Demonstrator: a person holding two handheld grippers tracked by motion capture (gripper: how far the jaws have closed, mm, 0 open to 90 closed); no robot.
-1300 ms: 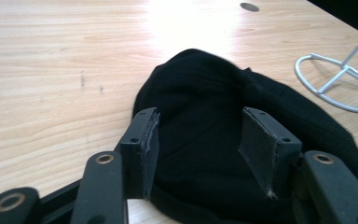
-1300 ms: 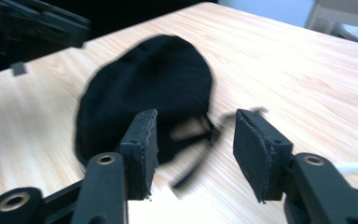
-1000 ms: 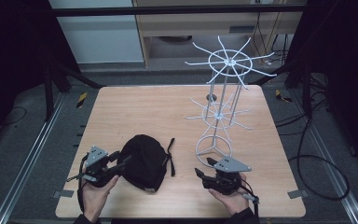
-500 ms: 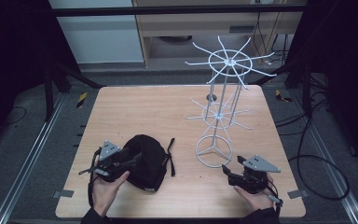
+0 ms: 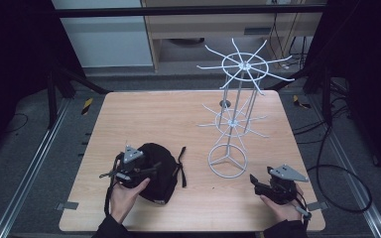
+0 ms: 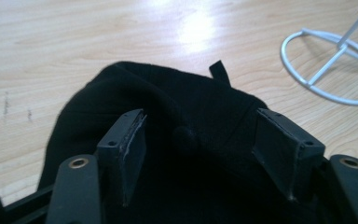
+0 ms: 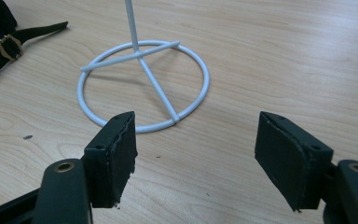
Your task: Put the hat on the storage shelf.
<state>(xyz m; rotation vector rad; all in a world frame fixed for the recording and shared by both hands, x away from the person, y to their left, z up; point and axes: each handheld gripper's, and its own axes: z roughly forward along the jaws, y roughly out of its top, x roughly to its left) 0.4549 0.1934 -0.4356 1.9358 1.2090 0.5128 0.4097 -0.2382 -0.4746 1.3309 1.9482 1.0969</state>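
From the high view we see a light wooden tabletop [image 5: 144, 119] with a black fabric cap [image 5: 161, 171] lying near its front left. The left tool [image 5: 151, 168] rests over the cap's left side, held in the person's left hand [image 5: 126, 193]. To the right of the cap stands a white wire rack with spoked tiers and a ring base [image 5: 233, 121], its ring flat on the wood. The right tool [image 5: 254, 181] sits near the front right corner, apart from the ring, held by the right hand [image 5: 285, 208]. We cannot judge either tool's opening from here.

In the left gripper view the left tool [image 6: 200, 140] is spread wide, its two black jaws standing on either side of the crown of the black cap [image 6: 191, 107] — the fabric lies between and under them, but neither pad presses it, so nothing is gripped. A small black strap end pokes up at the cap's far edge, and part of the rack's white ring [image 6: 328, 70] shows at the upper right on the tabletop [image 6: 74, 42].

In the right gripper view the right tool [image 7: 196, 142] is also wide open and empty, its jaws above bare wood [image 7: 284, 56]. The rack's ring base [image 7: 142, 84] lies just beyond the left jaw — its thin pole rising out of frame. At the upper left we see a corner of the cap with a brass buckle [image 7: 7, 46] and a strap.
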